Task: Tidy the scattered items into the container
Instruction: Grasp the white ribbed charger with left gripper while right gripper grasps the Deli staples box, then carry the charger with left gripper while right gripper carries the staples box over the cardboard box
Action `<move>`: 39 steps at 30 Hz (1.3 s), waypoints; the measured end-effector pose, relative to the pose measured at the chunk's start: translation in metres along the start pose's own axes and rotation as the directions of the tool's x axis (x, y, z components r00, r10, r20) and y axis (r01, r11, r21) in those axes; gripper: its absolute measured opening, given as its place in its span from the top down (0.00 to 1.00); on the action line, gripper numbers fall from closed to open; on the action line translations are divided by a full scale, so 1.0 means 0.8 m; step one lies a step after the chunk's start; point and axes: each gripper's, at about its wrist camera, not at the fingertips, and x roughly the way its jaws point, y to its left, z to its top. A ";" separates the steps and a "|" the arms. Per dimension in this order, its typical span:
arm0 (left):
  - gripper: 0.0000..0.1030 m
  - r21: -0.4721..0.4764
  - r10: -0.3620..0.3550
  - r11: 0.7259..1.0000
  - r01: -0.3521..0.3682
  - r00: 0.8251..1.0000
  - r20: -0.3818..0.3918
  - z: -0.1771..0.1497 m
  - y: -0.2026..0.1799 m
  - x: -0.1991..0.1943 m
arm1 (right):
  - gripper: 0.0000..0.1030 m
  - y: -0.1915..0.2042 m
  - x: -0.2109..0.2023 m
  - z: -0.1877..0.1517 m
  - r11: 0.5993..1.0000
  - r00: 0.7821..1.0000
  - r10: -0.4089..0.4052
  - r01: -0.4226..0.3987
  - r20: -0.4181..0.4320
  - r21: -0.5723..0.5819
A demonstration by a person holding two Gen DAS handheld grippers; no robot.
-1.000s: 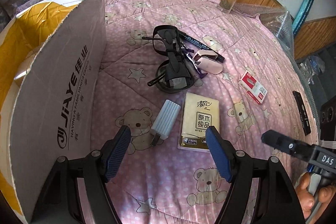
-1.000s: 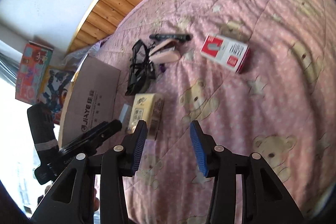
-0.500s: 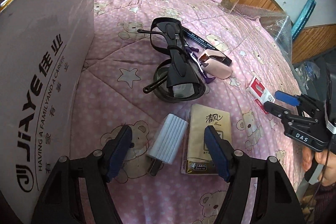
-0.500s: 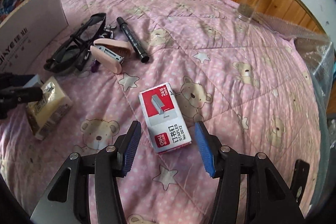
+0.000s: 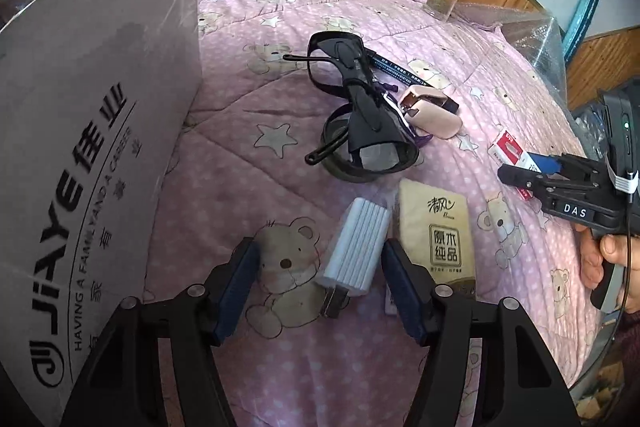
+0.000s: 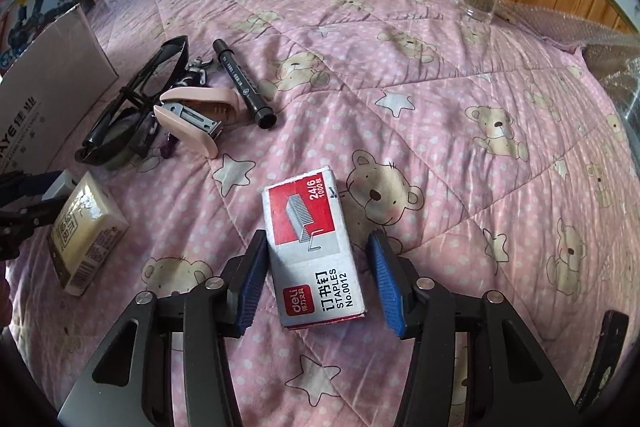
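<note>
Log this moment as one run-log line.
left tool: open, around white charger | right tool: open, around staples box | cardboard box: nothing placed yet

Left gripper point(image 5: 318, 277) low, jaws spread wide, level. Right gripper point(image 6: 318, 271) likewise spread wide, tilted down; hand point(image 5: 604, 259) wrapped round its handle at the right.

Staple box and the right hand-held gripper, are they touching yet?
Apart. The right wrist view shows the staple box between the open fingers of the right hand-held gripper, with pink quilt visible in the gap on each side.
</note>
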 end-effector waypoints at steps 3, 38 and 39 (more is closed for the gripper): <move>0.77 0.052 0.015 0.999 -0.015 1.000 -0.009 0.007 -0.012 0.007 | 0.60 -0.001 0.000 0.002 1.000 1.000 0.000 0.000 -0.002 0.009; 0.79 0.001 -0.136 0.991 0.136 0.985 0.107 -0.033 -0.006 -0.116 | 0.60 0.097 -0.090 -0.050 0.959 0.979 0.193 -0.203 0.070 0.200; 0.79 0.000 -0.140 0.990 0.141 0.984 0.113 -0.034 -0.006 -0.121 | 0.60 0.103 -0.093 -0.050 0.958 0.978 0.198 -0.208 0.070 0.195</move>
